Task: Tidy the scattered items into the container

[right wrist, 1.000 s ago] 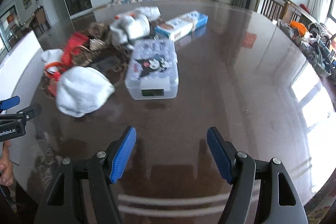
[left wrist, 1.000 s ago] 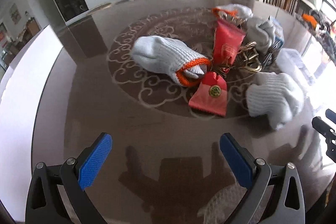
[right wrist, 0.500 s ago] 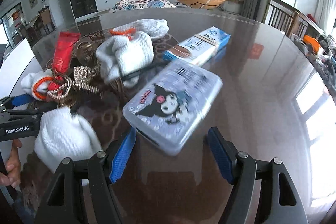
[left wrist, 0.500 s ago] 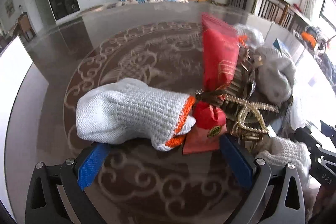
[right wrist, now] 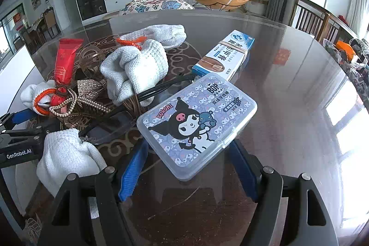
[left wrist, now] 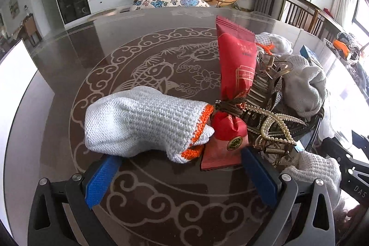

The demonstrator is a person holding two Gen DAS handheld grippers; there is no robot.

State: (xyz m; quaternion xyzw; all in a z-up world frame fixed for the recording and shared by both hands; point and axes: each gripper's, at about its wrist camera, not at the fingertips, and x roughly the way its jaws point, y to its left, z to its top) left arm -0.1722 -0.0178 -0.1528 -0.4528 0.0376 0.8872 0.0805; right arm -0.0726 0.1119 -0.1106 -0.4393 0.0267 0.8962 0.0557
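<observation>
Two open grippers: left gripper [left wrist: 177,173] flanks glove [left wrist: 147,121]; right gripper [right wrist: 189,167] flanks box [right wrist: 198,123].

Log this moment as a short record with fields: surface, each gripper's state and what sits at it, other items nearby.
surface: dark glass-topped table
left gripper: open, white knit glove and red packet at its fingertips
right gripper: open, straddling the clear cartoon-print box
box state: lid shut, near end raised
nearby: blue-and-white carton, pearl hair clip
</observation>
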